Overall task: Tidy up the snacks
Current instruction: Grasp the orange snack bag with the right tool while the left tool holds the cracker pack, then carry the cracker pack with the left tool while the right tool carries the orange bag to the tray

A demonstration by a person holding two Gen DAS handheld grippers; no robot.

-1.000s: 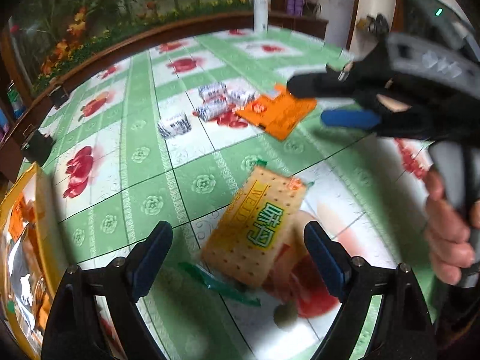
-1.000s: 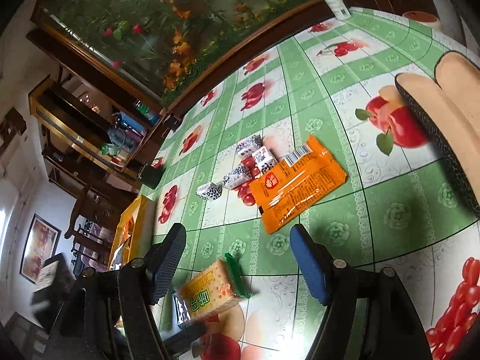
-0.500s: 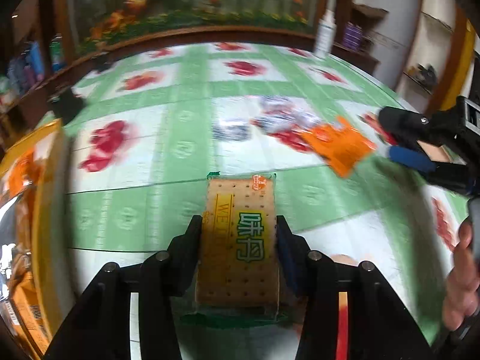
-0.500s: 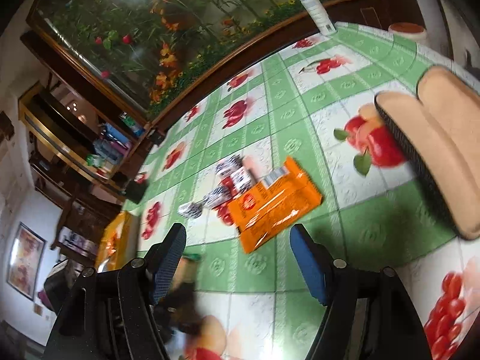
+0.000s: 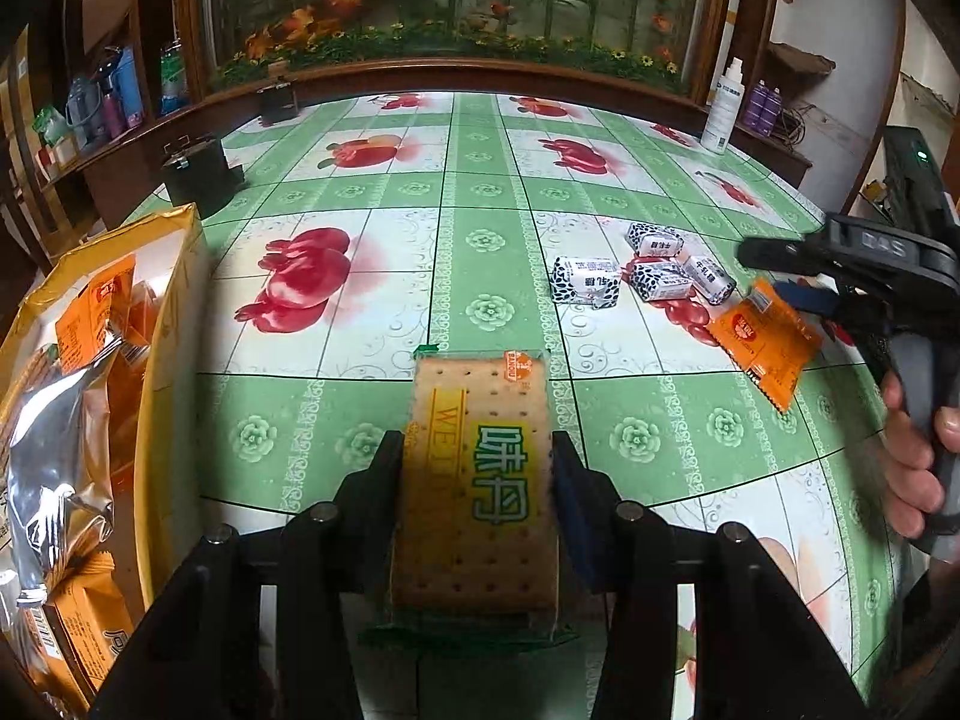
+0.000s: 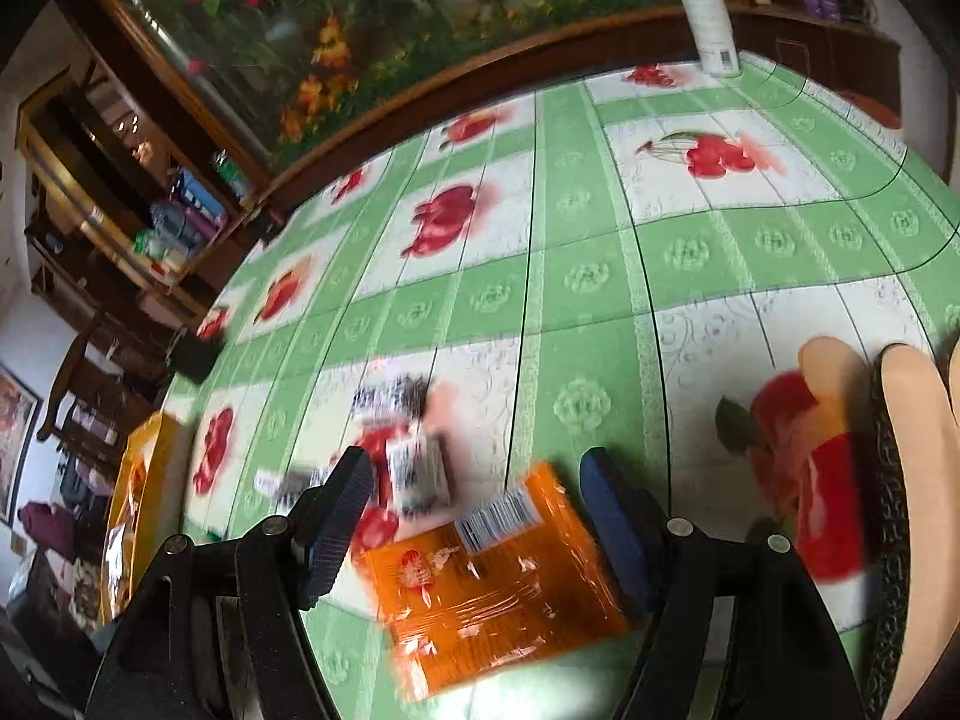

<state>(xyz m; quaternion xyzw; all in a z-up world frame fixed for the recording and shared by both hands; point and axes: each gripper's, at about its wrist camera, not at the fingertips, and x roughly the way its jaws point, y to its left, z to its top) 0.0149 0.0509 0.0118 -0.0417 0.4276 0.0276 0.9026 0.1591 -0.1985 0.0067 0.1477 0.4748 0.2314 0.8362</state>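
Observation:
My left gripper (image 5: pixel 477 468) is shut on a cracker packet (image 5: pixel 480 480), tan with green characters, held above the green fruit-print tablecloth. A yellow snack bag (image 5: pixel 162 324) with orange packets inside stands at the left. My right gripper (image 6: pixel 474 498) is open, its jaws straddling an orange snack packet (image 6: pixel 492 576) lying on the table. That orange packet (image 5: pixel 762 342) and the right gripper (image 5: pixel 798 276) also show at the right of the left wrist view. Several black-and-white wrapped candies (image 5: pixel 648 273) lie near the orange packet; they also show, blurred, in the right wrist view (image 6: pixel 414 468).
A black box (image 5: pixel 195 171) sits at the table's far left edge. A white spray bottle (image 5: pixel 720 111) stands at the far right edge. A tan slipper-like object (image 6: pixel 918 480) lies at the right. Shelves and a flower mural surround the table.
My left gripper closed on the cracker packet and lifted it, turning toward the yellow bag. My right gripper moved forward and down over the orange packet.

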